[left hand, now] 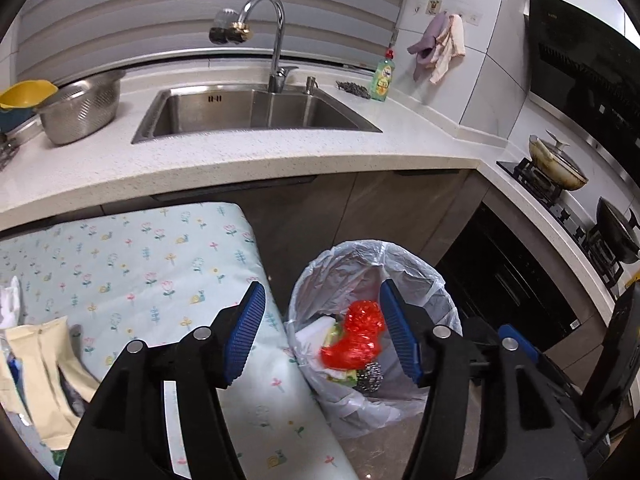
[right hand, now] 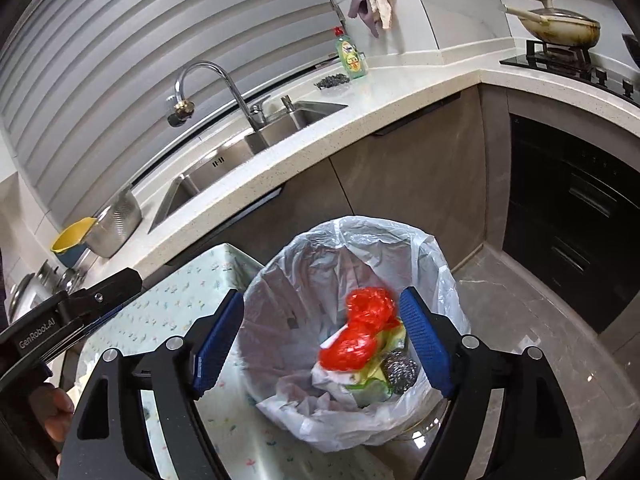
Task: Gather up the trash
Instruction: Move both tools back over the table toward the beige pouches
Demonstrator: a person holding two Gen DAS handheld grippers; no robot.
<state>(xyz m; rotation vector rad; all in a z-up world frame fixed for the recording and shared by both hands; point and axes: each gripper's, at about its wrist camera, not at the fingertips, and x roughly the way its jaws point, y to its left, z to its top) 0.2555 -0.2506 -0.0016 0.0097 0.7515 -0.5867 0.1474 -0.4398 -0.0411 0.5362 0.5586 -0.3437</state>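
Note:
A bin lined with a clear plastic bag (left hand: 424,272) (right hand: 436,256) stands on the floor beside a floral-covered table (left hand: 152,264) (right hand: 168,304). In it lie a red crinkled wrapper (left hand: 356,340) (right hand: 360,328), blurred, white and green scraps and a steel scourer (left hand: 370,376) (right hand: 400,372). My left gripper (left hand: 322,336) is open and empty above the bin's left rim. My right gripper (right hand: 322,340) is open and empty over the bin. Beige wrappers (left hand: 48,368) lie on the table at the left.
A white counter (left hand: 248,156) with a steel sink (left hand: 256,112), faucet, colander (left hand: 84,108) and green soap bottle (left hand: 382,78) runs behind. A stove with pans (left hand: 560,168) and a dark oven (right hand: 576,220) are at the right. The left gripper's body (right hand: 72,312) shows in the right wrist view.

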